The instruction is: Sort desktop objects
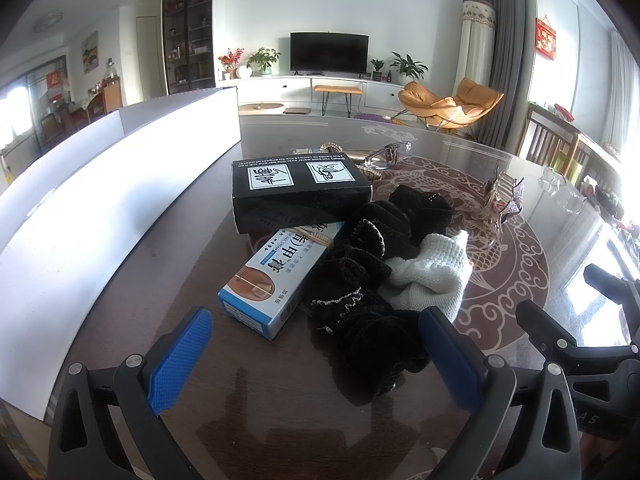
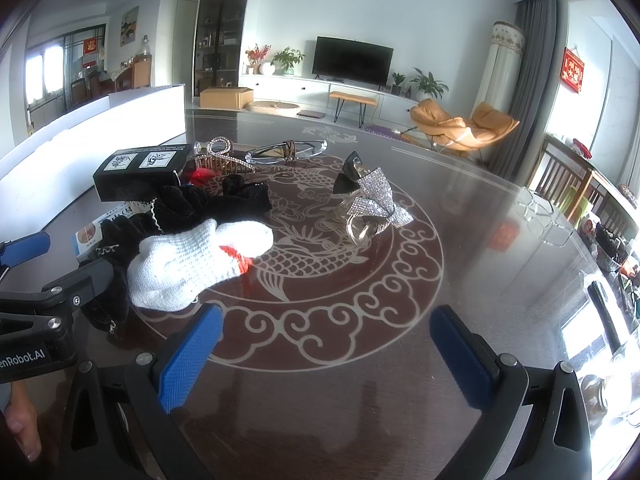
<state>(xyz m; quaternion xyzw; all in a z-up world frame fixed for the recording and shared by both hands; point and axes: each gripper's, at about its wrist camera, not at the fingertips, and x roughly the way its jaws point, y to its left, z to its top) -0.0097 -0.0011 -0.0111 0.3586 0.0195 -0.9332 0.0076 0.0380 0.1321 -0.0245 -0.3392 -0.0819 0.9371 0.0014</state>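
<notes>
A pile lies on the dark glass table (image 2: 360,360). A black box (image 1: 300,192) rests on a blue-and-white carton (image 1: 276,280). Beside them lie black frilled cloth (image 1: 372,280) and a white knitted sock (image 1: 432,272), also in the right wrist view (image 2: 192,264). A silver sequin bow clip (image 2: 372,204), clear glasses (image 2: 288,152) and a gold hair comb (image 2: 224,164) lie farther back. My left gripper (image 1: 316,356) is open just before the carton and black cloth. My right gripper (image 2: 326,356) is open over bare table, right of the sock.
A long white open box (image 1: 100,208) stands along the table's left side. Clear plastic pieces (image 2: 540,216) lie near the right edge. Wooden chairs (image 2: 568,184) stand beyond it. Each gripper's body shows at the edge of the other's view.
</notes>
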